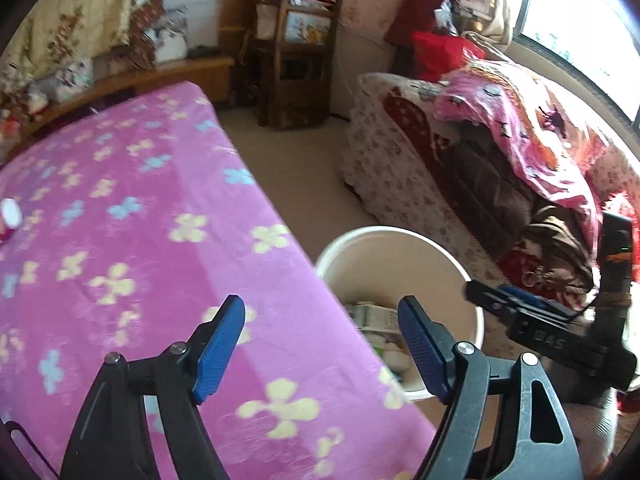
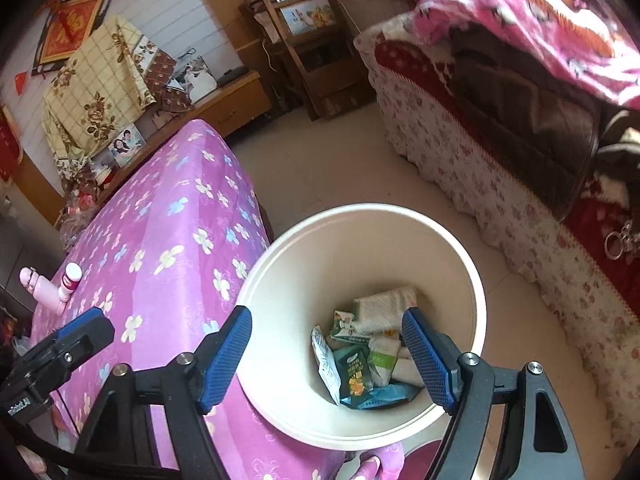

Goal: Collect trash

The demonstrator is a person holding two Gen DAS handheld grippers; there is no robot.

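A white bucket (image 2: 460, 264) stands on the floor beside the table's right edge and holds several wrappers and small cartons (image 2: 360, 356). My right gripper (image 2: 326, 350) is open and empty, right above the bucket's mouth. My left gripper (image 1: 320, 340) is open and empty, over the table's right edge, with the bucket (image 1: 452, 264) just right of it. A small white-capped bottle (image 2: 70, 276) stands on the purple flowered tablecloth (image 2: 160, 240) at the far left; it also shows in the left wrist view (image 1: 10, 218).
A pink bottle (image 2: 42, 292) lies next to the small bottle. A sofa (image 2: 500, 184) with pink and brown blankets runs along the right. A wooden chair (image 1: 294, 52) and a low cabinet (image 1: 160, 72) stand at the back. The right gripper's body (image 1: 560, 328) shows in the left view.
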